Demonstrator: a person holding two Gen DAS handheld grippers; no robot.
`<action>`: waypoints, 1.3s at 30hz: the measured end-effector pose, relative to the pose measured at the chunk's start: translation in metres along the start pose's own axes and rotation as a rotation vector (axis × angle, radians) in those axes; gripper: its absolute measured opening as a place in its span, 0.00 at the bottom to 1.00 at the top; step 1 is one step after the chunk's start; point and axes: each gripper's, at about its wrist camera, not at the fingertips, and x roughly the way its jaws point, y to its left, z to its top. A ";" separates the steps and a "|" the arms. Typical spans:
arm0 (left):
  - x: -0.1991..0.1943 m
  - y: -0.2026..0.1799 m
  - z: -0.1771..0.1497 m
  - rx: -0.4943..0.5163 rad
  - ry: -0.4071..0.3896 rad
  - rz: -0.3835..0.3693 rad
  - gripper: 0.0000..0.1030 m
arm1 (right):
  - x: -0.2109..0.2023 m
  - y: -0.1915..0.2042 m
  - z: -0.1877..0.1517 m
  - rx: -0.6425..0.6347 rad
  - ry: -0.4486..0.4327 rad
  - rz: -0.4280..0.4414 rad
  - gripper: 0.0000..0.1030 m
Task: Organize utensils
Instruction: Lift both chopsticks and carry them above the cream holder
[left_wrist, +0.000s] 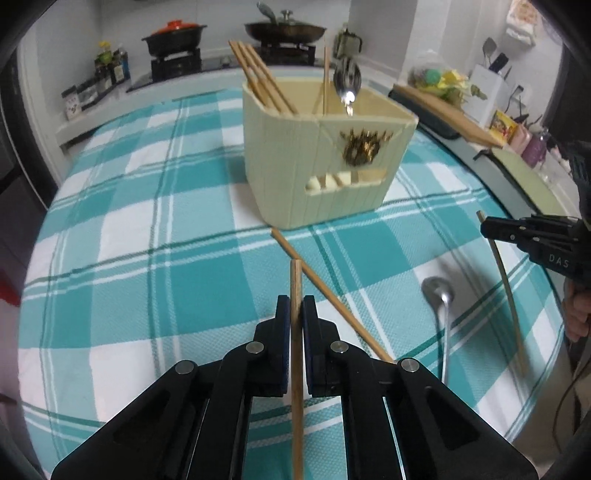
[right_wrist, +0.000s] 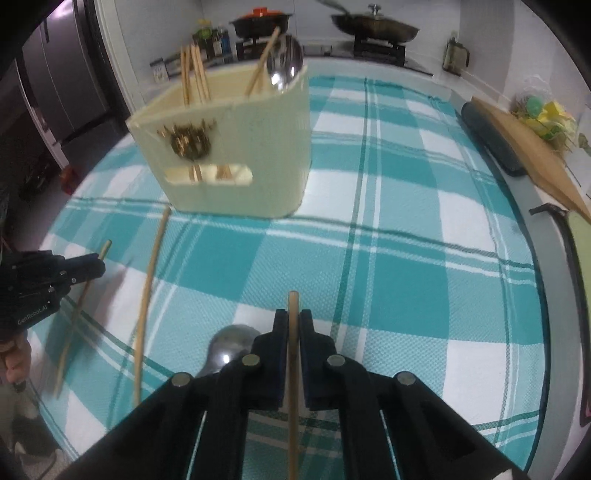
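Left gripper clamps one chopstick; right gripper clamps another. Ahead stands the holder; a loose chopstick and spoon lie between on the table.

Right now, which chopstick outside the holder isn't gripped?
The loose chopstick lying diagonally on the cloth before the holder; the other two are clamped in gripper fingers.
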 end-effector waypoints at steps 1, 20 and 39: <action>-0.015 0.000 0.004 0.001 -0.030 -0.004 0.05 | -0.014 -0.002 0.005 0.003 -0.040 0.002 0.06; -0.171 0.009 0.046 -0.038 -0.395 -0.092 0.04 | -0.185 0.032 0.042 -0.045 -0.504 0.035 0.06; -0.128 0.043 0.200 -0.145 -0.408 -0.119 0.04 | -0.183 0.059 0.202 -0.067 -0.704 0.025 0.06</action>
